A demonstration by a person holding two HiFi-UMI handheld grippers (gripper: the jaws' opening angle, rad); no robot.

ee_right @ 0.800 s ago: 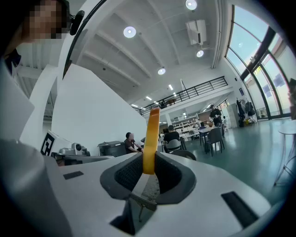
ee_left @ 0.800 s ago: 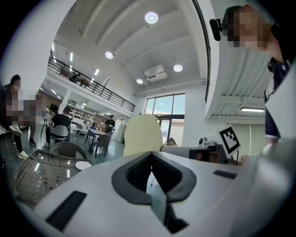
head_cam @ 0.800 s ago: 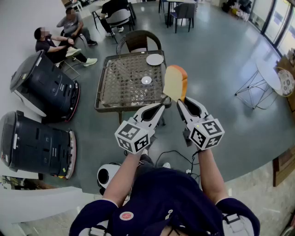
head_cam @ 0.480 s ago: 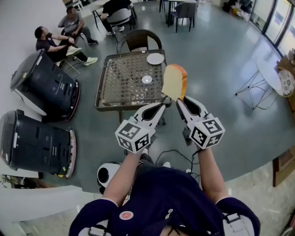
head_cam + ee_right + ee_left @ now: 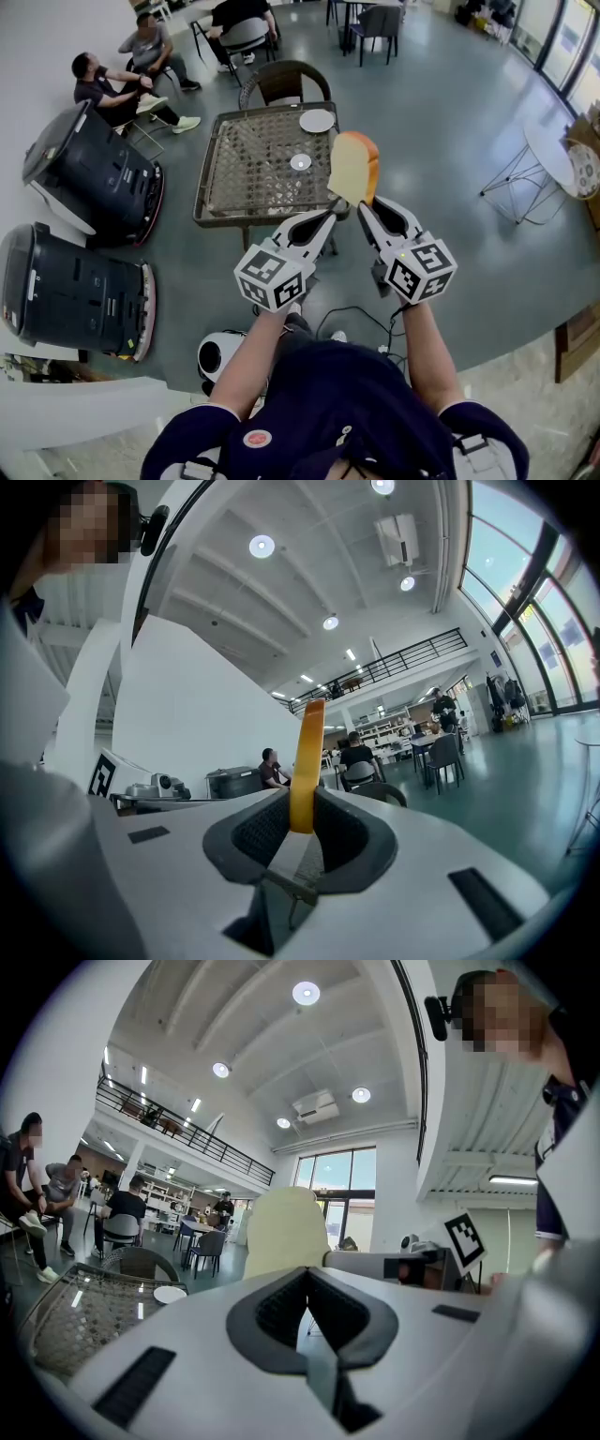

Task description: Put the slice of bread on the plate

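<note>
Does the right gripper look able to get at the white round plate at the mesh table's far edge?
Probably yes, after moving closer: nothing stands between the right gripper, holding the tan bread slice, and the white round plate.

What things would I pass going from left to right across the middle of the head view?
upper black machine → mesh-topped table → slice of bread → round white table
</note>
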